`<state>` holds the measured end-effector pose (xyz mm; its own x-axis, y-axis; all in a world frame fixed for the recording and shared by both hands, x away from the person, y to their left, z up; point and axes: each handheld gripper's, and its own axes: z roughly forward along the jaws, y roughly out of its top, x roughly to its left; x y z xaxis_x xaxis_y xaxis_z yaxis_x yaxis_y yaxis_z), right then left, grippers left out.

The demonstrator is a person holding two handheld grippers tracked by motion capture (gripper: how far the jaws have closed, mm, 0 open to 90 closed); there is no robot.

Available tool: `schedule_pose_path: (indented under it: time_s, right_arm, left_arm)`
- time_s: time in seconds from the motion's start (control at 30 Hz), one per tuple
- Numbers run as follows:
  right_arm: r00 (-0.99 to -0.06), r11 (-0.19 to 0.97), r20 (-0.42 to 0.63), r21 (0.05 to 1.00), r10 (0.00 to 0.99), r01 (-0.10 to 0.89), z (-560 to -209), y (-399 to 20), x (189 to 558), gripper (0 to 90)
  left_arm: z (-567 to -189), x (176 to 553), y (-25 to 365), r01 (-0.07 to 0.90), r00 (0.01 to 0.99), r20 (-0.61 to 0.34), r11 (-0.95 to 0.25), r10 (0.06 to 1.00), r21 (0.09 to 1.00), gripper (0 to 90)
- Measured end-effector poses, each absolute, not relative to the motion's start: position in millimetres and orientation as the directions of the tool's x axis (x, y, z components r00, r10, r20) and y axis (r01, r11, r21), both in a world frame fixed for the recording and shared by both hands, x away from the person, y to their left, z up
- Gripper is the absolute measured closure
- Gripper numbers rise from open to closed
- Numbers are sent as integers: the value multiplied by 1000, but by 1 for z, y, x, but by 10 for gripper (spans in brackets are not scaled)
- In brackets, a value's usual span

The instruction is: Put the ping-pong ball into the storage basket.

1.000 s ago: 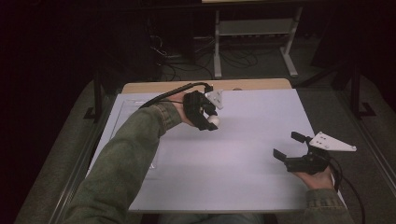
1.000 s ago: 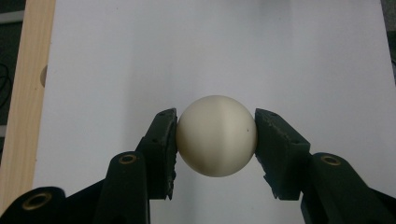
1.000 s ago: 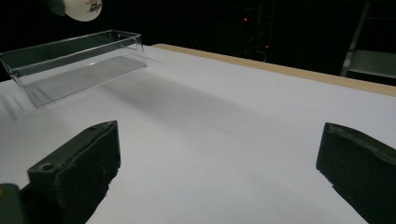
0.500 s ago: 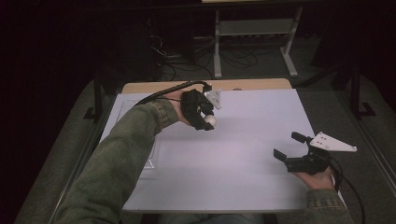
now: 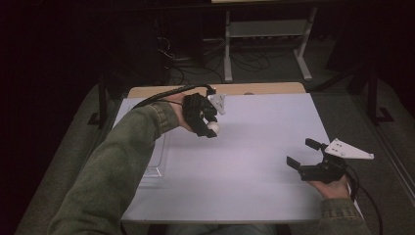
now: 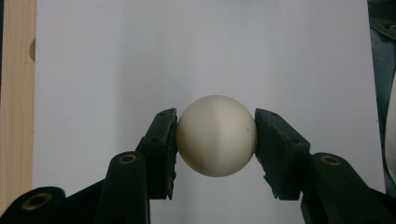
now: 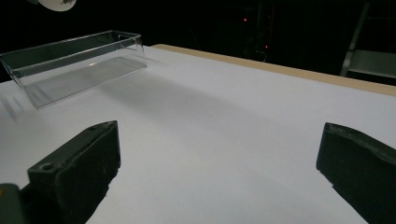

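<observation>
While the left claw (image 6: 216, 135) pinches the white ball (image 6: 216, 136) at 3 and 9 o'clock, it looks light, hard, slippery; the right claw (image 7: 219, 177) stands spread.

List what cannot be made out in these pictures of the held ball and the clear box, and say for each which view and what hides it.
- Clear box, high view: mostly hidden behind the left sleeve.
- White ball, left gripper view: its sides are covered by the fingers.
- Left gripper, high view: too small and dark to show the fingers.
- Clear box, right gripper view: near end cut off by the left edge.
</observation>
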<state>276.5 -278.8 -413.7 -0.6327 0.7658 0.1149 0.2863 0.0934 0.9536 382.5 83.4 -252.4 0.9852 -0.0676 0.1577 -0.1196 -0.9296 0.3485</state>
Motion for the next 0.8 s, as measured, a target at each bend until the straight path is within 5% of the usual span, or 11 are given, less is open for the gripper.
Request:
schedule_pose_path:
  time_s: [0.8]
  right_arm:
    - [-635, 95, 119, 951, 764, 294, -414, -278, 277, 0]
  left_arm:
    - [-249, 382, 134, -62, 991, 128, -969, -31, 239, 510]
